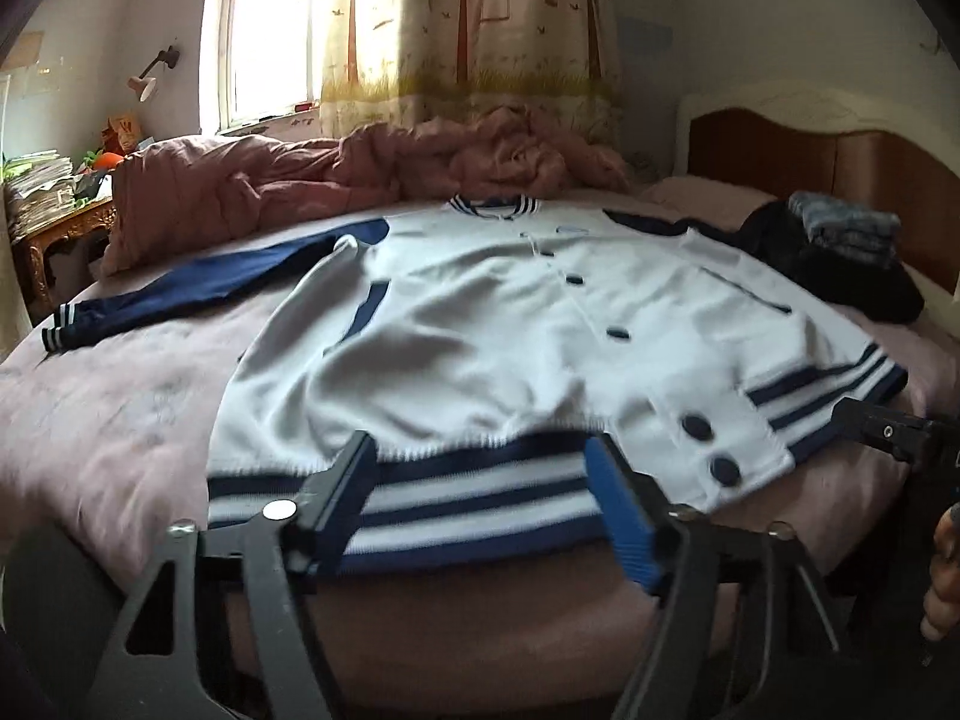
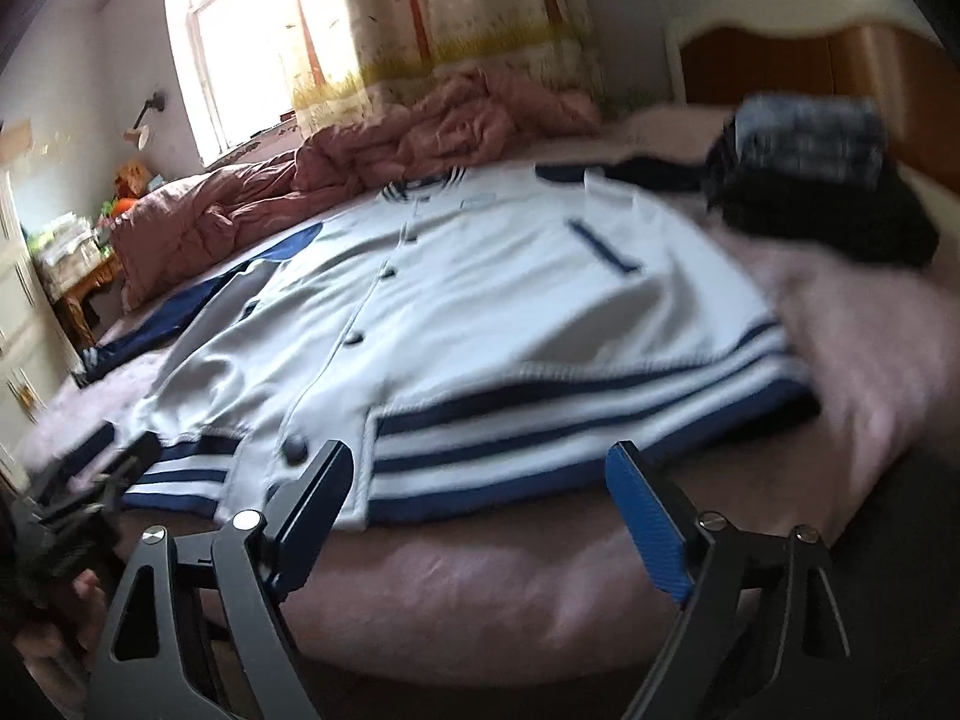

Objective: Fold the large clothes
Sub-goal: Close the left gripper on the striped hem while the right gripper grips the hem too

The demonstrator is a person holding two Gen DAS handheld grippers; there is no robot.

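A white baseball jacket (image 1: 480, 324) with navy sleeves, navy buttons and a striped hem lies flat, front up, on the pink bed; it also shows in the right wrist view (image 2: 480, 300). Its left sleeve (image 1: 198, 288) stretches out to the left. My left gripper (image 1: 480, 450) is open, its fingers on either side of the left part of the striped hem (image 1: 468, 492), just at its edge. My right gripper (image 2: 480, 462) is open at the right part of the hem (image 2: 540, 438), holding nothing. The right gripper's tip also shows in the left wrist view (image 1: 882, 429).
A crumpled pink quilt (image 1: 372, 168) lies at the far side of the bed. A pile of dark folded clothes (image 1: 840, 252) sits at the right by the wooden headboard (image 1: 840, 150). A cluttered side table (image 1: 54, 204) stands at the left under the window.
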